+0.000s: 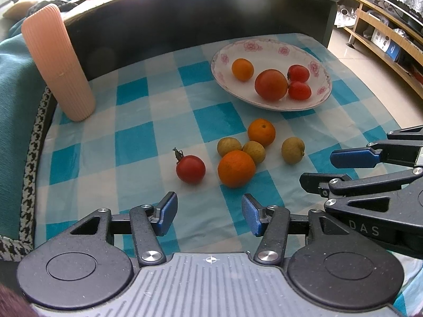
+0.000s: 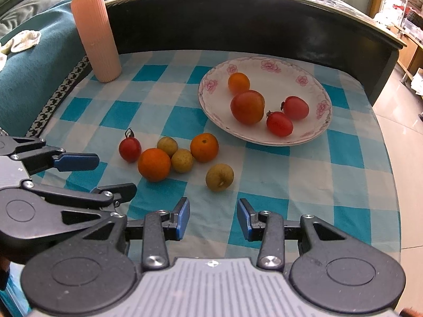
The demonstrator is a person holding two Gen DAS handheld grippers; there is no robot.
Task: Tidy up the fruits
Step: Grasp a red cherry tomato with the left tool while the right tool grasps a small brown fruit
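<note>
Left tongs: the left gripper (image 1: 209, 212) is wide open and holds nothing; it hangs low over the cloth, near the loose fruit
Right tongs: the right gripper (image 2: 213, 218) is wide open too and holds nothing; it sits just beside the left one
Loose fruit: six pieces lie on the cloth in front of the plate: a small tomato (image 1: 191, 168) with a green stem, a big orange (image 1: 236, 168), a smaller orange (image 1: 261, 132) and three small tan fruits, two of them (image 1: 229, 146) (image 1: 253, 151) touching the big orange and one (image 1: 293, 150) a little apart
Plate: the white plate with pink flowers (image 1: 314, 67) already has four fruits in it, so I think the job is partly done
What could go wrong: the fruits are round and may roll if a finger bumps them
Why: the big orange and the tan fruits are packed close, so grabbing one can push the others
Also: a hard squeeze could squash the soft tomato
Also: the two tongs are close and could knock together
Surface: a blue and white checked cloth (image 1: 132, 137) on a low table, with a tall pink ribbed cup (image 1: 59, 63) at the back left
Room: a dark board stands behind the table, a teal blanket (image 2: 39, 60) lies to the left, and wooden shelves (image 1: 383, 34) and pale floor tiles are on the right
</note>
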